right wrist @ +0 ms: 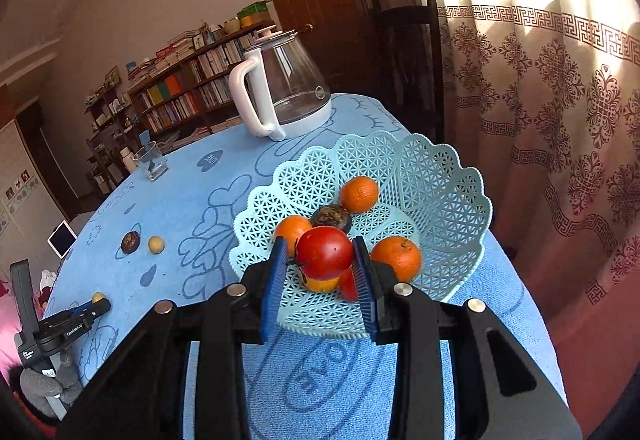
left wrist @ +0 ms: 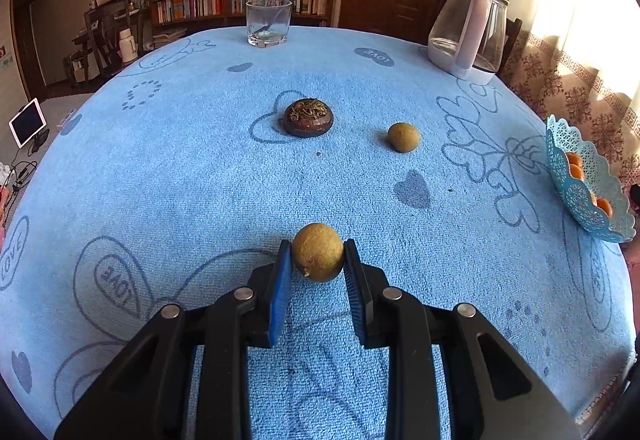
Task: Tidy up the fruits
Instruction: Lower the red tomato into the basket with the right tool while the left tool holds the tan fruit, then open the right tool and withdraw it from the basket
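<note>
In the left wrist view my left gripper (left wrist: 317, 254) is shut on a small tan longan (left wrist: 317, 252) just above the blue cloth. A second longan (left wrist: 404, 137) and a dark brown mangosteen (left wrist: 308, 117) lie farther ahead. In the right wrist view my right gripper (right wrist: 321, 258) is shut on a red tomato (right wrist: 325, 256) above the light blue lattice basket (right wrist: 440, 192). The basket holds several oranges (right wrist: 359, 193), another dark mangosteen (right wrist: 331, 218) and a red fruit. The left gripper with its longan (right wrist: 98, 297) shows at the table's left edge.
A glass kettle with a white handle (right wrist: 280, 88) and a glass tumbler with a spoon (left wrist: 267, 22) stand at the far side of the table. The basket (left wrist: 580, 180) sits at the table's right edge. A curtain hangs to the right, bookshelves stand behind.
</note>
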Available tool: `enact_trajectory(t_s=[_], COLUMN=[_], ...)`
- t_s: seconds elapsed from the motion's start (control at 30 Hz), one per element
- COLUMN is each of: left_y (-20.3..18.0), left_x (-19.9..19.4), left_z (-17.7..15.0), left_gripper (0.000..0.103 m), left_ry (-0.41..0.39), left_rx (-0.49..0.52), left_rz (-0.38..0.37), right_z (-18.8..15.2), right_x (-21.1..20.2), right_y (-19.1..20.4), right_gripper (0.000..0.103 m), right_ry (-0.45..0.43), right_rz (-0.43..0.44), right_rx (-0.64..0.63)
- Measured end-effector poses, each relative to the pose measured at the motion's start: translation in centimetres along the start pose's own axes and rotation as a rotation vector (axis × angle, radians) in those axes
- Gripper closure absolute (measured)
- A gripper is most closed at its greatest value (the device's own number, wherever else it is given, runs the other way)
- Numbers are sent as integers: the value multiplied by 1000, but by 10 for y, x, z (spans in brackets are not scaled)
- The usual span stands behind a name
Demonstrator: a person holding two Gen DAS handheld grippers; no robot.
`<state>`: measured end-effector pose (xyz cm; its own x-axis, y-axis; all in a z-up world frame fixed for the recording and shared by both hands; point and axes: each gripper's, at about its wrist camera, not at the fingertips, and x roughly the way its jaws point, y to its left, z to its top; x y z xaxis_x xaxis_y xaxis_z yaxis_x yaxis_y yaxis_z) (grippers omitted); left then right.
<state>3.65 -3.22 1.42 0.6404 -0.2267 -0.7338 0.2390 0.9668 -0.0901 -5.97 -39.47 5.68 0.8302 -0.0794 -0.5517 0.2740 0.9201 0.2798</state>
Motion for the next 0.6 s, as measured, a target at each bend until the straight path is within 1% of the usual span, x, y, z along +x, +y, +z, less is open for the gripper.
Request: enact_trajectory(t_s=[0.13,0.27,0.33,0.4,0.6], left_y=[-6,-9,-10,-11,-18], left_x=[1,2,3,3,2], left_z=[-1,-1,-1,-1,-1], left_gripper=[77,77,77,77,77], left_ry=[5,9,9,10,10], left_rx=[12,16,17,18,33], left_rz=[-3,-4,-4,-6,-14], right_z=[-2,-4,-4,-4,0], right_x=[5,10,10,8,0], right_y=[-15,-21,-26,-29,-31], right_gripper=[69,69,67,59,59], right_ry=[13,23,26,20,-13], right_rz=[-8,-16,-15,-6,-10], right_rx=[36,57,82,110,121])
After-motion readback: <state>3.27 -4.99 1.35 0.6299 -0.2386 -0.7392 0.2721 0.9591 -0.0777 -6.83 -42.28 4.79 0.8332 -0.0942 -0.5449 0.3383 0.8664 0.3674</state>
